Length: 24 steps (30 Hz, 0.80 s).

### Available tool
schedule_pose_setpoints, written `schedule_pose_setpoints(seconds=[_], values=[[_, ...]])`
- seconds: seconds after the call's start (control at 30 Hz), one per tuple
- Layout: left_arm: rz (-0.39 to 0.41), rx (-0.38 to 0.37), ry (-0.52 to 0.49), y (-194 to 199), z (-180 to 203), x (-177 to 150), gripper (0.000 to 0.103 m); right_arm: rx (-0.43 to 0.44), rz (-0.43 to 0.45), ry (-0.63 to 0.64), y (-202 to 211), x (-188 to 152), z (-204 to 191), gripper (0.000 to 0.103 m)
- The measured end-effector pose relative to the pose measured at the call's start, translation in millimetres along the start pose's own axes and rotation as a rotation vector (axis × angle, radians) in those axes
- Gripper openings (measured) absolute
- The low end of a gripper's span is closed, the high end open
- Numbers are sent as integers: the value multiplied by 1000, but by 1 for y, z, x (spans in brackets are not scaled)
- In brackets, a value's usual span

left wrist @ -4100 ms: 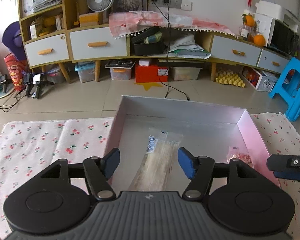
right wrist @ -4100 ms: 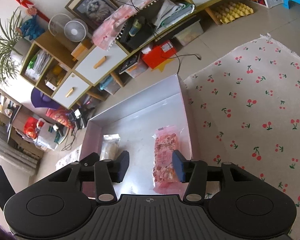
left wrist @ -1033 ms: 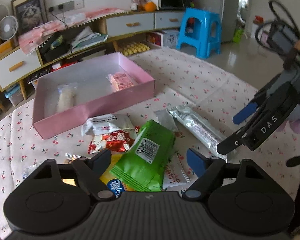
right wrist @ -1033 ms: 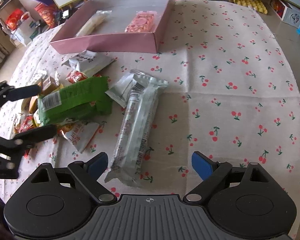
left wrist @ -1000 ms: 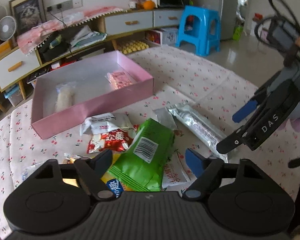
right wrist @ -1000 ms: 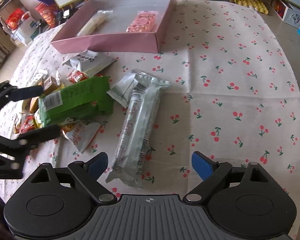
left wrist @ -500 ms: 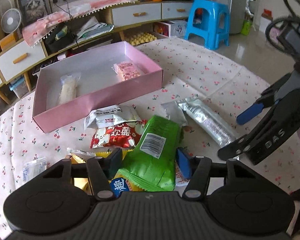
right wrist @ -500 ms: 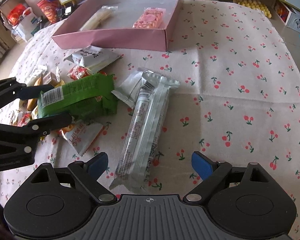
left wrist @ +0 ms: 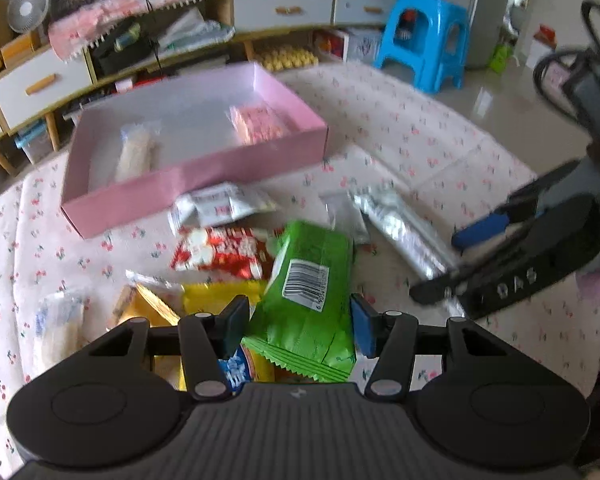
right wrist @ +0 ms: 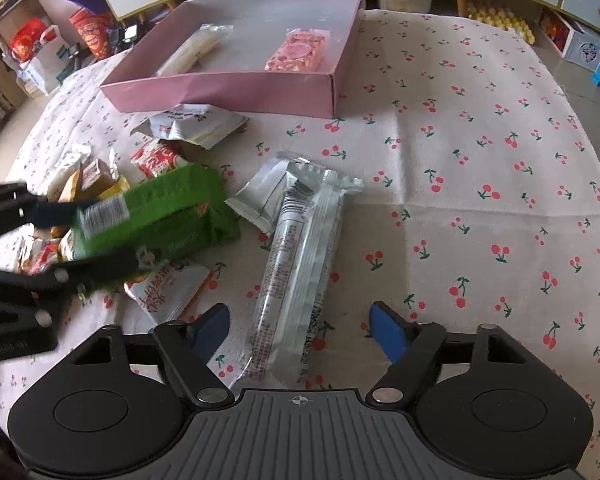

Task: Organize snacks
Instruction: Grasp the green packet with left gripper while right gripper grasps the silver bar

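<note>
Left wrist view: left tongs clamped on the near end of the green snack pack, both pads against its sides; the pack sits atop the snack pile on the cherry-print counter. Right wrist view: right tongs spread wide, holding nothing, hovering over the long silver packet lying flat between the pads. Pink box beyond the pile holds a pink bar and a pale stick pack.
</note>
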<state>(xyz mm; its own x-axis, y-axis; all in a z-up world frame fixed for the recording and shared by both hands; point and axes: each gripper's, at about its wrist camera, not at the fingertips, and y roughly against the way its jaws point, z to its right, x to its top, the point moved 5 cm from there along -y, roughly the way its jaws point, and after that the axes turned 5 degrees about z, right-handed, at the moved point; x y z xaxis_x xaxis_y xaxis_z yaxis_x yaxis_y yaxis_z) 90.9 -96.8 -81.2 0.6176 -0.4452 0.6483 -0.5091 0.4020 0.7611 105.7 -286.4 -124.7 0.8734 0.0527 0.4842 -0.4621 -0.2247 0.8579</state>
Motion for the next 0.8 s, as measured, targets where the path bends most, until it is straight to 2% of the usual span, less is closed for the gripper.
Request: schedule_pose_setpoints(seconds=[0.07,0.3,0.4,0.5,0.6,0.8], values=[[-15,3,12,-4,0,1,52,-9,3,1,-1,0,1,67],[-34,26,42,-15,6,11,53,-17,20,-14,-2,4,2,55],[-40,38,44,-19,8,13,53,-12,23,-19,-2,4,2,47],[-45,54,58,-21,7,14,56,1,23,-35,-2,5,3,34],[-37,54,91,-20,6,16,52,12,19,-71,-1,7,7,31],[-13,-13,176,-7,7,23,49,25,28,-141,10,10,19,30]])
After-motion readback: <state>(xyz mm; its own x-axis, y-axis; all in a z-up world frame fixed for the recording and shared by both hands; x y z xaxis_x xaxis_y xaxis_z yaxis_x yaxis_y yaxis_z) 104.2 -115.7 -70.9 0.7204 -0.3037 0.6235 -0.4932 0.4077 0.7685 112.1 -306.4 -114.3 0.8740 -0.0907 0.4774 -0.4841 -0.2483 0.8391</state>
